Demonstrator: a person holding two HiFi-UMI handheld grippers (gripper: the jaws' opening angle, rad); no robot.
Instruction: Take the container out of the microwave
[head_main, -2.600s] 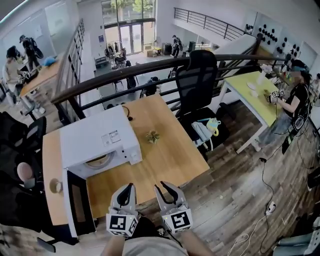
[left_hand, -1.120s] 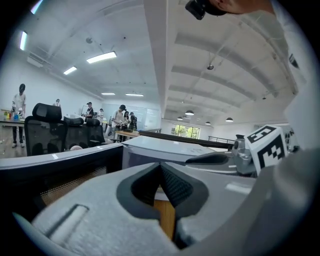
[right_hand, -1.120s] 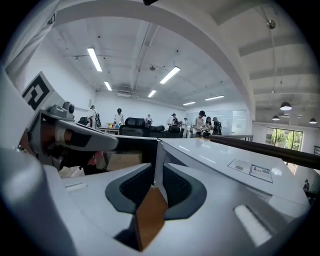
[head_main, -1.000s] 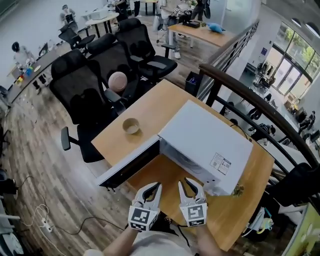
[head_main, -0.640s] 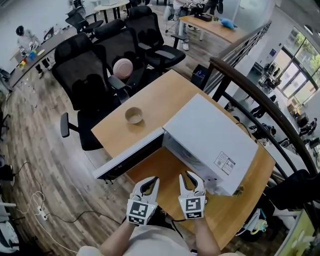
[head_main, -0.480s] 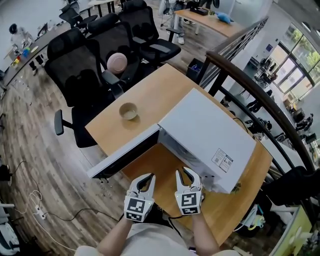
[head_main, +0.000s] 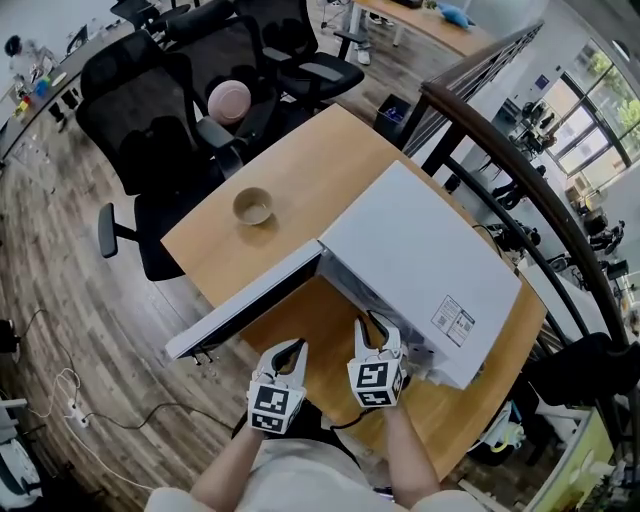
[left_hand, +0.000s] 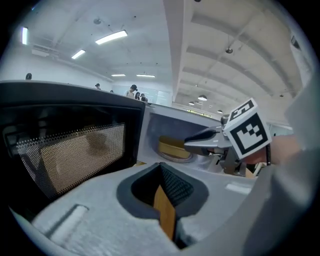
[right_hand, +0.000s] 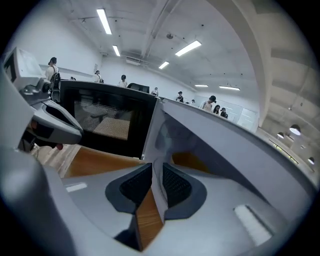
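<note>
A white microwave (head_main: 420, 250) stands on the wooden table (head_main: 330, 170) with its door (head_main: 250, 305) swung open to the left. In the left gripper view, a low tan container (left_hand: 174, 148) sits on the turntable inside the cavity. The head view hides it under the microwave's top. My left gripper (head_main: 290, 345) (left_hand: 160, 170) hangs in front of the open door, shut and holding nothing. My right gripper (head_main: 372, 322) (right_hand: 152, 167) is at the mouth of the cavity, also shut and holding nothing. A tan patch (right_hand: 192, 162) shows inside the cavity.
A small bowl (head_main: 252, 207) stands on the table left of the microwave. Black office chairs (head_main: 150, 120) and a pink ball (head_main: 230, 100) crowd the far left. A dark railing (head_main: 480, 130) runs behind the table. The door (left_hand: 75, 150) blocks the left side.
The viewpoint has swung round the table to face the microwave's open front. Both grippers have come closer to the opening, the right one farther forward. Both stay shut.
</note>
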